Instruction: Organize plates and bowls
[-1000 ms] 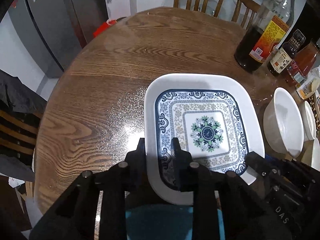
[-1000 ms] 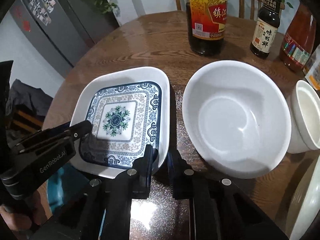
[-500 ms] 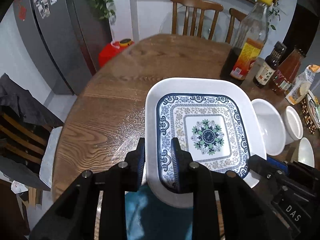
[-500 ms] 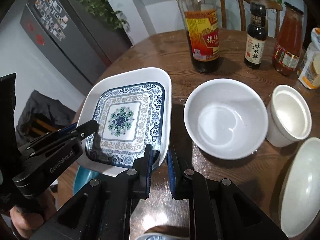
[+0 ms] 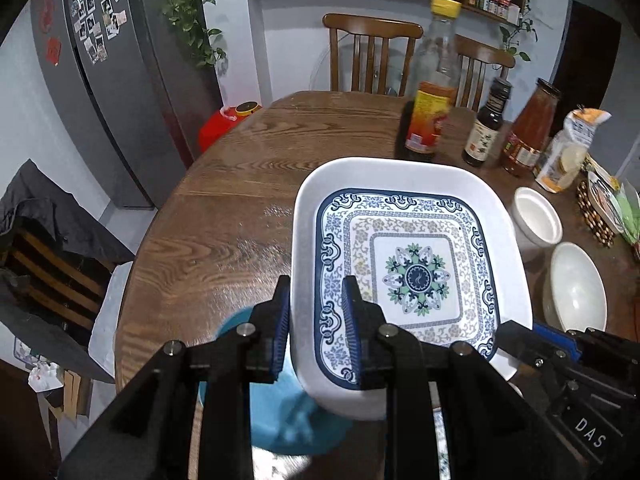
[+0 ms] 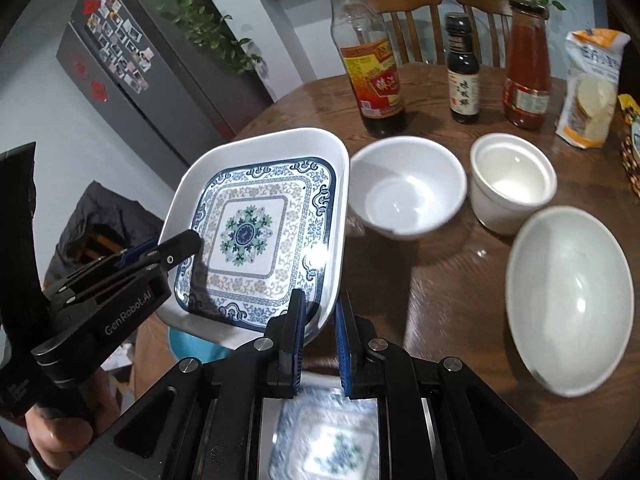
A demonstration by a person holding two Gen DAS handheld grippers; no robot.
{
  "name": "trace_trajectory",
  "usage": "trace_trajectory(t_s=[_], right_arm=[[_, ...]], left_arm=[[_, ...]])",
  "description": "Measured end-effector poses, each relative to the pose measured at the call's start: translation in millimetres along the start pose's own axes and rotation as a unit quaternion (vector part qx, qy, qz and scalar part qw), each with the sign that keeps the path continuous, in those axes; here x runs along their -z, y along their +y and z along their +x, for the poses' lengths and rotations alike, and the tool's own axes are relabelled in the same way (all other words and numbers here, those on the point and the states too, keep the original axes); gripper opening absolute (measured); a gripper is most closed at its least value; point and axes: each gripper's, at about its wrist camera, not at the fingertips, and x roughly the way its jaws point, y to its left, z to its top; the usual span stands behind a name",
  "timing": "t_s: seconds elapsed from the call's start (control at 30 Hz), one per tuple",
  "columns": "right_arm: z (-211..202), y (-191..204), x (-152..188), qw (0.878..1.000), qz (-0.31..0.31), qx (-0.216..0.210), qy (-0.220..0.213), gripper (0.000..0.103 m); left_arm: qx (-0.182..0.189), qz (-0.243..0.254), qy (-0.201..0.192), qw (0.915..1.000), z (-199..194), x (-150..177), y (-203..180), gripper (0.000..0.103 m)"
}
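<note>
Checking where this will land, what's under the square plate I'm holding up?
Beneath the patterned square plate, a second patterned plate shows, blurred, between the right gripper's arms, plus something blue. The rest is covered.

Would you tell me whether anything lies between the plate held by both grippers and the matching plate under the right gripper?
Nothing visible does. The held plate is clamped at its near rim by the left gripper and the right gripper. The second plate, though blurred, shows a bare face. The nearest bowl stands off to the right.

Condiments on a round wooden table (image 5: 224,216)
3 bottles stand in a row: a yellow-capped vinegar bottle (image 6: 370,68), a small dark sauce bottle (image 6: 463,70), a red sauce bottle (image 6: 525,68); a snack bag (image 6: 592,92) stands beside them.
</note>
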Motion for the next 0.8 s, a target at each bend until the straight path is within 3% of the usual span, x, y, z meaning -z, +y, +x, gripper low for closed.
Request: trace_trajectory(t_s=[0.43, 0.8], right_arm=[[-49, -37, 50, 1.0, -0.01, -0.017, 0.006, 0.017], [-62, -54, 75, 0.999, -0.023, -0.034, 0.026, 0.017]], left_arm=[[-0.002, 0.001, 0.001, 1.0, -38, 46, -49, 0.023], [-0.013, -0.01, 0.008, 0.9998, -49, 69, -68, 0.024]])
